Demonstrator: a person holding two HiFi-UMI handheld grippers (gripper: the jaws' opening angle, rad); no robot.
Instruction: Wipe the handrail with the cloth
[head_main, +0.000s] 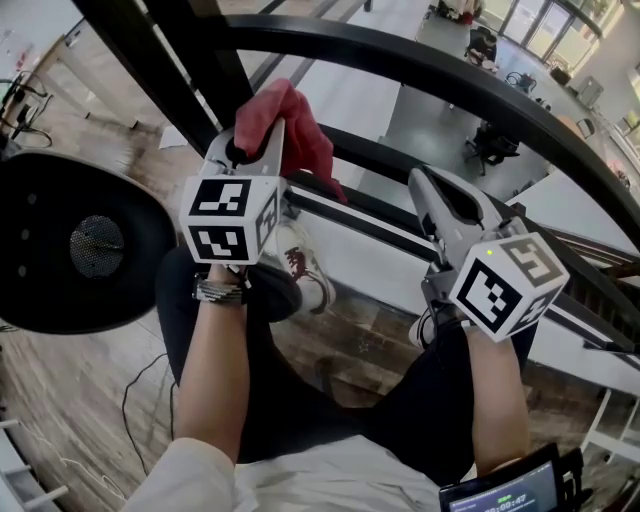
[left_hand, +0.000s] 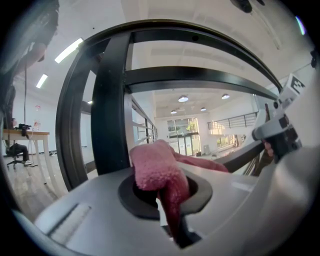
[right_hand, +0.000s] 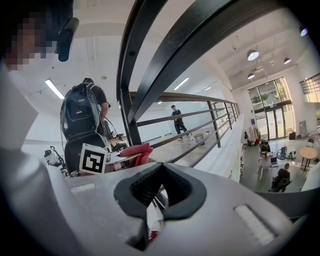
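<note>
- We had the L gripper (left_hand: 165, 176) clamped on the pink terry cloth (left_hand: 151, 165), bunched at the jaws, near the black handrail (head_main: 430, 62).
- R gripper (right_hand: 160, 170): jaws together, empty.
- Cloth looked soft, light, floppy; we'd grip mid-bunch.

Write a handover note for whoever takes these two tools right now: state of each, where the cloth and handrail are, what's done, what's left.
Left tool: shut on the red cloth, which bunches out past its tip.
Right tool: shut, empty, held beside the left.
Black handrail: curves above and beyond both tools; the cloth sits below it, apparently not touching it.
Done: cloth is gripped.
Left: raise the cloth onto the handrail and wipe along it. How much is already wiped cannot be told.
</note>
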